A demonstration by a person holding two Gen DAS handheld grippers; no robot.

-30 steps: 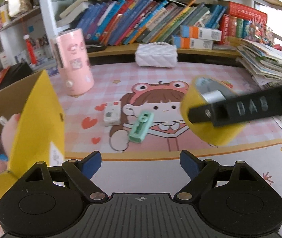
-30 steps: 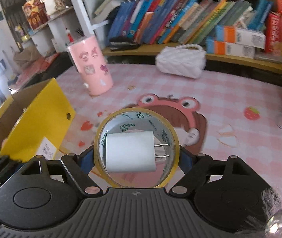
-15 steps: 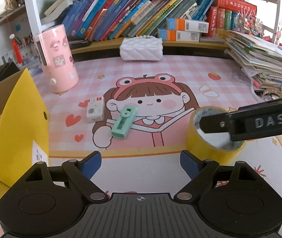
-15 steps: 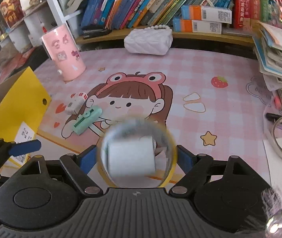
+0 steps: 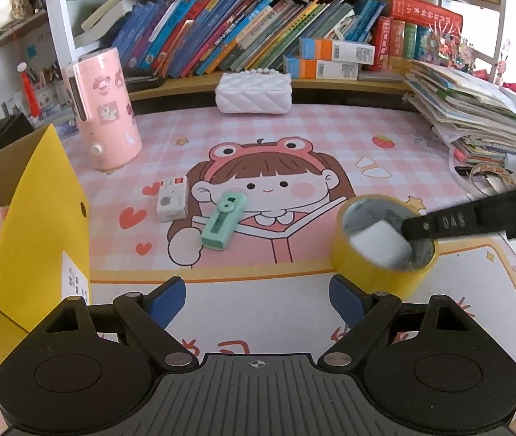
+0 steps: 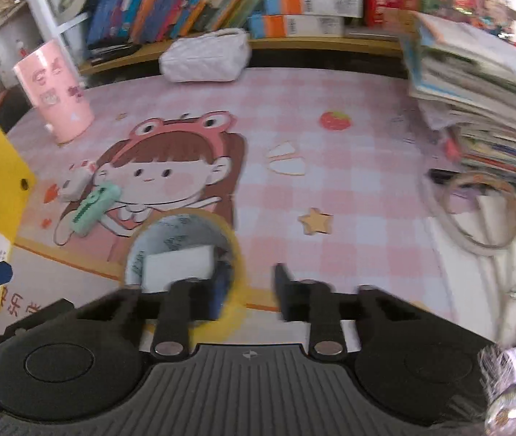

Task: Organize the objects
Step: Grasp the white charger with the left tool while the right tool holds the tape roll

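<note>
the bench (image 5: 330, 134) is covered with a pink checked mat showing a cartoon girl, and it lies in front of both tools. far ahead of the left tool (image 5: 257, 290) a shelf of books (image 5: 229, 47) runs along the back, with a white quilted bag (image 5: 253, 92) below it. to the left of this tool stands a yellow cardboard box (image 5: 45, 225), open at the top, and further ahead on the left a pink cylinder container (image 5: 103, 109) is upright on the mat. to the far right a stack of papers (image 5: 476, 116) leans at the bench edge. the left tool is released, its blue pads wide apart with nothing between them. just ahead of its right pad sits the yellow tape roll (image 5: 381, 250), resting on the bench, with a white charger block (image 5: 381, 241) inside its hole. the right tool (image 6: 247, 287) is at this roll: its left finger is inside the ring and the right finger outside, apart from it, so the tool looks released, though the view is blurred. ahead and left of the left tool lie a green stapler (image 5: 223, 219) and just beside it a small white box (image 5: 172, 200)
</note>
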